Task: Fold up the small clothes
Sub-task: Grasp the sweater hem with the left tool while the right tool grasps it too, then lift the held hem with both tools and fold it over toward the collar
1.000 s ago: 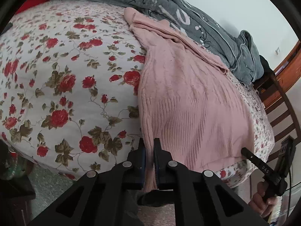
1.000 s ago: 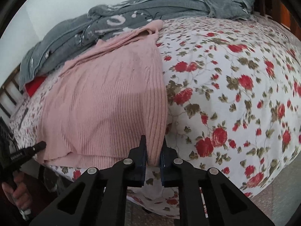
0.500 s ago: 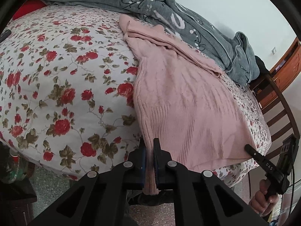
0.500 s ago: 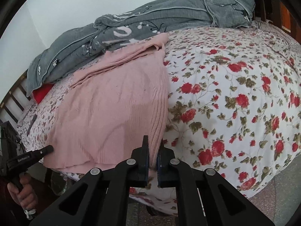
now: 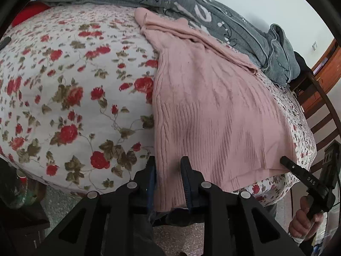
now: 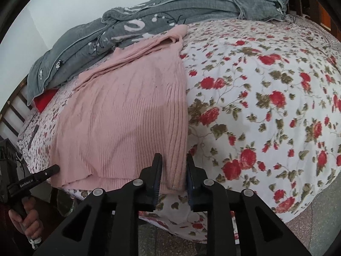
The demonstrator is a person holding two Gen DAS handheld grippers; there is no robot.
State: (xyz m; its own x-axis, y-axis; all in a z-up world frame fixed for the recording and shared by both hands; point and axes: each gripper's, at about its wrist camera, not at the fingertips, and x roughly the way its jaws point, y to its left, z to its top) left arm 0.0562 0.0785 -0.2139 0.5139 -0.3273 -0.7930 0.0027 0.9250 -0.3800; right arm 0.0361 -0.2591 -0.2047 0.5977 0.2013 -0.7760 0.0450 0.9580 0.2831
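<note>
Left wrist view: the left gripper (image 5: pixel 168 179) has let go since the earlier frame. Then its jaws were pinched tight on the near left corner of the pink knit sweater (image 5: pixel 213 111); now they are opening, with a clear gap on either side of the fabric. The sweater's ribbed hem corner hangs between the jaws, over the near edge of the bed (image 5: pixel 70 98), touching neither pad firmly as far as can be seen. The rest of the sweater lies flat on the floral bedsheet, running from the near edge toward the far side, where its sleeve and neck reach the grey quilt (image 5: pixel 213 15) bunched along the far edge. At the sweater's other near corner the right gripper (image 5: pixel 286 163) shows with its tip just beside the hem, held by a hand (image 5: pixel 302 221).

Right wrist view: the right gripper (image 6: pixel 173 177) has also released. Earlier its jaws were clamped on the sweater's (image 6: pixel 127 115) near right corner; now they are opening, standing apart with the hem corner drooping between them over the bed's (image 6: pixel 266 111) near edge. The fabric sits nearer the right-hand pad, though whether it touches cannot be told. The sweater's body lies spread flat to the left of the jaws, its right side edge straight along the floral sheet. The left gripper (image 6: pixel 53 168) points at the far hem corner, held by a hand (image 6: pixel 29 217). The grey quilt (image 6: pixel 170 15) lies along the far edge.
</note>
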